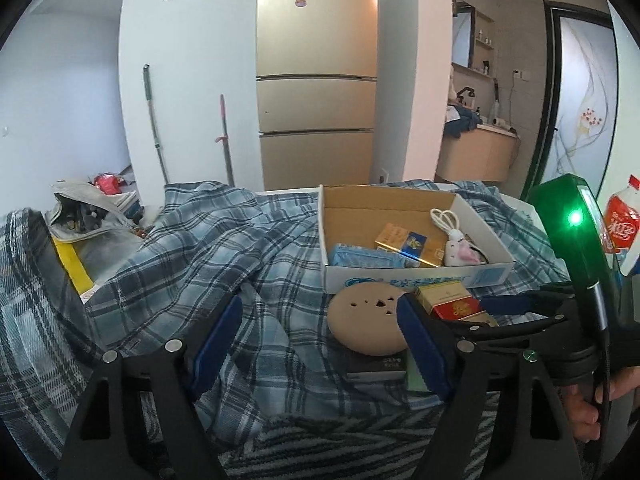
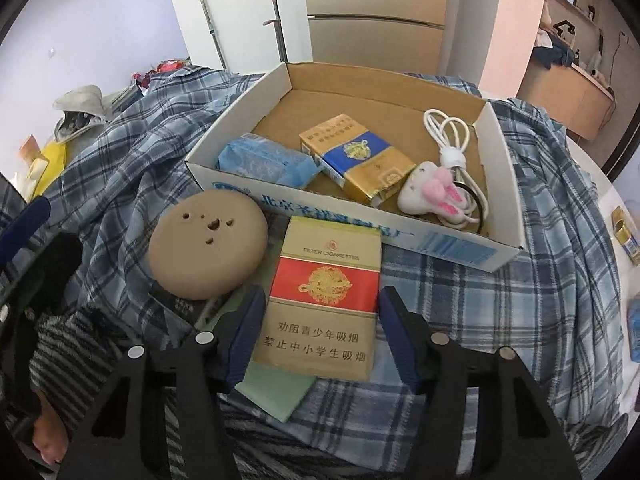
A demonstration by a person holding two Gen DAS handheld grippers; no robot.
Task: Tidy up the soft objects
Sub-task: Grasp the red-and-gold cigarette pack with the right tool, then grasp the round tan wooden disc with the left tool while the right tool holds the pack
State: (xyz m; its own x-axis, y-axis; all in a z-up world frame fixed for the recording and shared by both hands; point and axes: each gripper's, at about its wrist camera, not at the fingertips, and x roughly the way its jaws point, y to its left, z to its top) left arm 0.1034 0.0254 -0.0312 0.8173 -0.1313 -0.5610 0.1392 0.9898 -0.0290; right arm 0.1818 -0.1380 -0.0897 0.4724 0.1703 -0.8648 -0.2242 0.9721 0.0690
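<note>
In the right wrist view my right gripper (image 2: 320, 300) straddles a red and gold cigarette pack (image 2: 324, 280) lying on the plaid cloth (image 2: 500, 320). Its blue pads touch the pack's two long sides. Left of the pack a round tan sponge (image 2: 208, 244) rests on a dark box. Behind them stands an open cardboard box (image 2: 440, 240) holding a white and pink plush toy (image 2: 428, 192), a blue tissue pack (image 2: 264, 160), a blue and gold cigarette pack and a white cable (image 2: 448, 132). My left gripper (image 1: 316, 312) stands open over the plaid cloth (image 1: 192, 248). The sponge (image 1: 368, 320) lies just inside its right finger.
A flat green piece (image 2: 276, 392) lies under the red pack. A grey bag (image 1: 84, 208) sits at the far left and a red-labelled bottle (image 1: 620, 224) at the right edge. Striped fabric (image 1: 360, 432) covers the near edge. A fridge and two mop handles stand behind.
</note>
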